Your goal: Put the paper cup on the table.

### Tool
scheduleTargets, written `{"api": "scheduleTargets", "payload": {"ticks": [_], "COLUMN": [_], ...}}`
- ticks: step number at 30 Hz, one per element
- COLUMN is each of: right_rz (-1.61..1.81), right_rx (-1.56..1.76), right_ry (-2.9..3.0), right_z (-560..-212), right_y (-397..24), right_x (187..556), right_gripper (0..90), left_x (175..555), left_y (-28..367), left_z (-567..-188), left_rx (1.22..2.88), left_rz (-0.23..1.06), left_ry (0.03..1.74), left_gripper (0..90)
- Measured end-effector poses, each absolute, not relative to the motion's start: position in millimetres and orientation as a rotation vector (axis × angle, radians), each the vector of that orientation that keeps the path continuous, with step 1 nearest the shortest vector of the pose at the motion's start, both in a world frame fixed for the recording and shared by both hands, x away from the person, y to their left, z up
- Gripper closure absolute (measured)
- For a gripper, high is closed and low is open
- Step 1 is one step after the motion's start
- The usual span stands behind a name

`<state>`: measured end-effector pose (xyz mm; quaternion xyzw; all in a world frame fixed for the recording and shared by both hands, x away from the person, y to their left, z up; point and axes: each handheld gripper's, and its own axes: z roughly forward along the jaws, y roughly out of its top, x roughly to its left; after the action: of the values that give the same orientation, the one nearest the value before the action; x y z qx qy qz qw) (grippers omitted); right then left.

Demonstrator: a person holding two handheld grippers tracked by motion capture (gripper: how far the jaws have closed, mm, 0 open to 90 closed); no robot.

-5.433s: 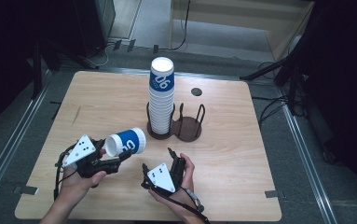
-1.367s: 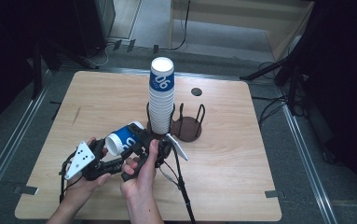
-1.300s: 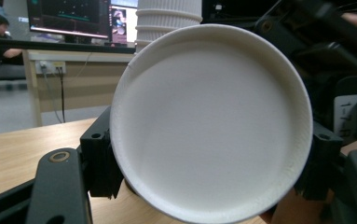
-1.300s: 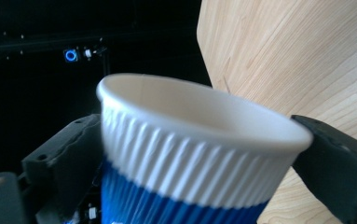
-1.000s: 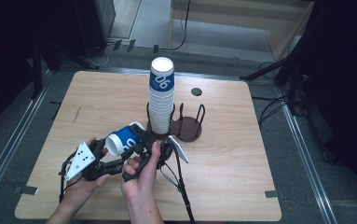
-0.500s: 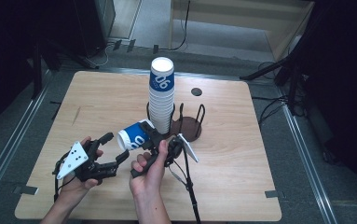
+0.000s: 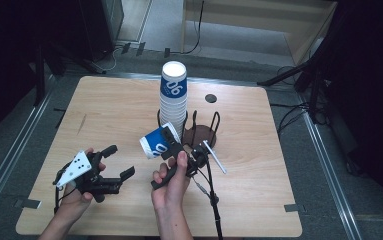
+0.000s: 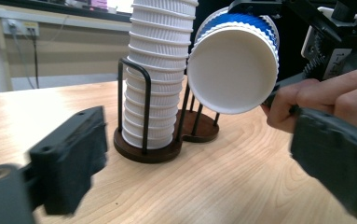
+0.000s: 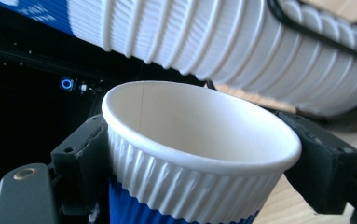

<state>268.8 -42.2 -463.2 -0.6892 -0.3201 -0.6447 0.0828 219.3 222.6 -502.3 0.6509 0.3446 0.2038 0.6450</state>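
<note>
Wooden table (image 7: 104,115), dark room all round, and you're mid-handover. Your right gripper (image 7: 171,145) has the cup (image 7: 155,142) clamped round its ribbed wall, jaws just drawn in on it; it hangs tilted above the table, mouth toward your left side, just beside the stack (image 7: 173,100). Your left gripper (image 7: 116,162) has just spread its jaws wide with nothing between them, off to the left above the table. So the pass looks done. What's left, I'd judge, is setting that cup somewhere, likely the rack (image 7: 199,132). Watch it: the stack stands tall in the near ring, and the black wires rise right beside the cup. A small dark disc (image 7: 210,98) sits well behind.
</note>
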Motion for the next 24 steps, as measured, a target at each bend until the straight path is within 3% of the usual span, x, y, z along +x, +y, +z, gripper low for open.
{"api": "scheduleTargets", "payload": {"ticks": [17,24], "right_rz": [-2.175,-2.247], "right_rx": [-2.074,-2.092], "right_ry": [-1.580,-1.873], "right_z": [-449.0,-445.3], "right_y": [-57.8,-62.7], "right_x": [256.1,249.2], "right_gripper": [16.3,16.2], "left_x": [221.3,222.4], "left_y": [235.5,241.8], "left_z": [-510.5,-513.5], "left_rx": [1.560,1.646], "left_rz": [0.466,0.528], "left_ry": [0.901,0.973], "left_gripper": [0.0,0.3]}}
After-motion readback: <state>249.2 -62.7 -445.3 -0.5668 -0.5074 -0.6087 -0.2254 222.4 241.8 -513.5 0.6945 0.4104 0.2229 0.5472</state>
